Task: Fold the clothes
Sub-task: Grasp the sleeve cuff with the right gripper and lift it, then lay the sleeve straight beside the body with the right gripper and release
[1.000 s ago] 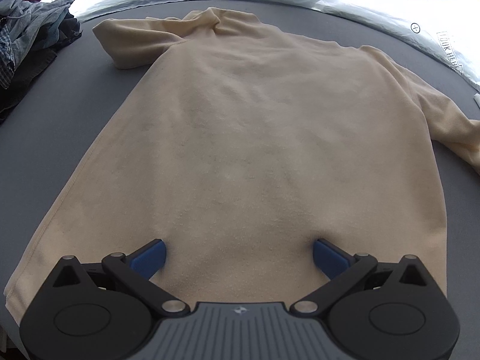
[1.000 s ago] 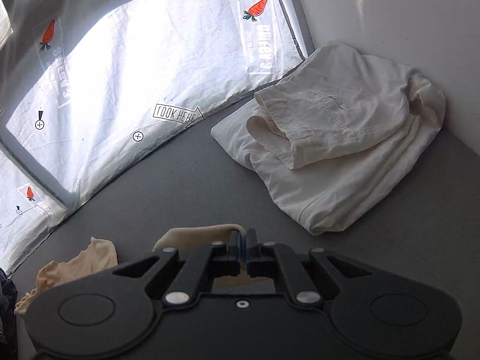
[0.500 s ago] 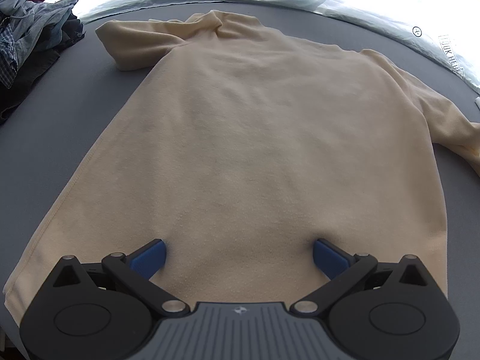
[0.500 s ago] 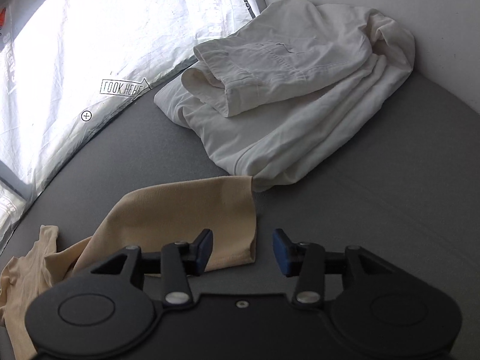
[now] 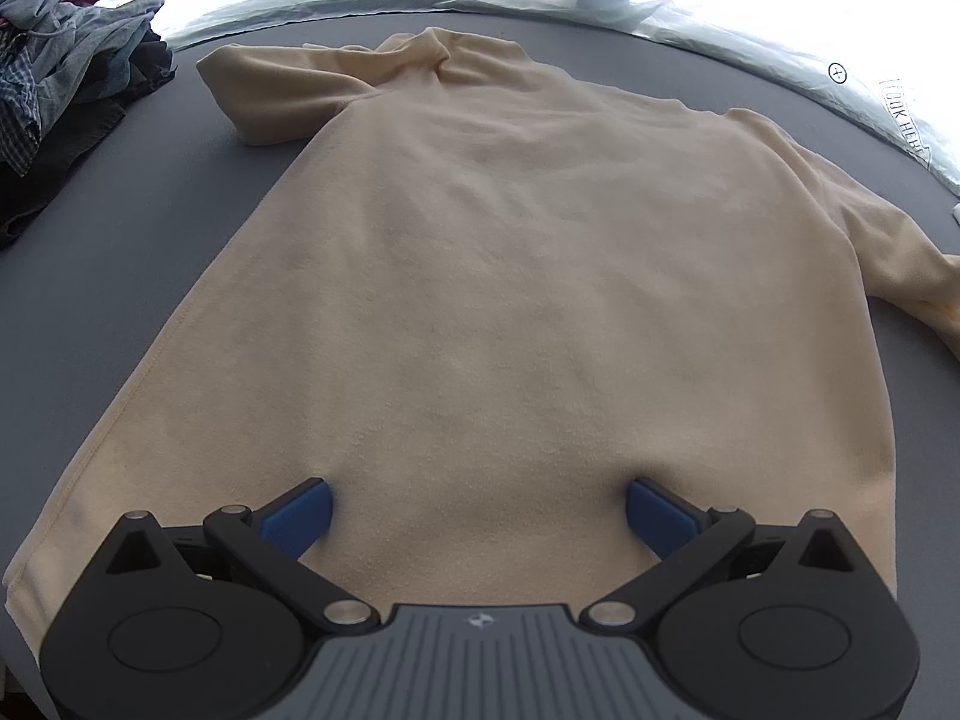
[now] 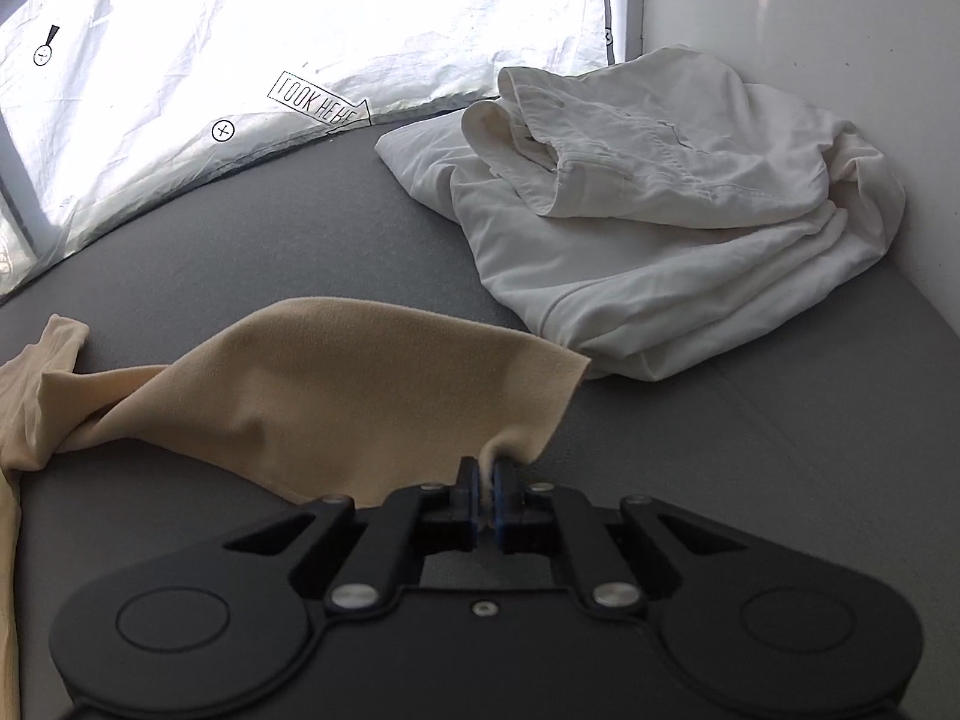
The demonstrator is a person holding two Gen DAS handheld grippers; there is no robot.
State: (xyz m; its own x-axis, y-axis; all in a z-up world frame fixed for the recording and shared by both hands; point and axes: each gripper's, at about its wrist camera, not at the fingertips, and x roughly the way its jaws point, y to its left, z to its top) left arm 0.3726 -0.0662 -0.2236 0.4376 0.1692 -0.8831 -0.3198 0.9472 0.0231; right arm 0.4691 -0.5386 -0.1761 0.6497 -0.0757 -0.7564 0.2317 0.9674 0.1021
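A beige short-sleeved shirt (image 5: 540,270) lies spread flat on the grey table (image 5: 138,228), collar at the far end. My left gripper (image 5: 477,510) is open, its blue pads (image 5: 297,516) wide apart and resting on the shirt near the hem. In the right wrist view the shirt's sleeve (image 6: 360,378) rises in a fold off the table. My right gripper (image 6: 487,480) has its jaws closing tight on the sleeve's edge, and cloth bunches between the pads.
A folded stack of white clothes (image 6: 660,222) sits just beyond the sleeve, against the white wall (image 6: 810,30). A heap of dark and checked clothes (image 5: 60,72) lies at the far left. Printed plastic sheeting (image 6: 300,60) covers the window behind the table.
The right gripper opened, sank toward the table and shut again on the edge of the sleeve, which now lies closer and lifted. The left gripper and the shirt body stayed put.
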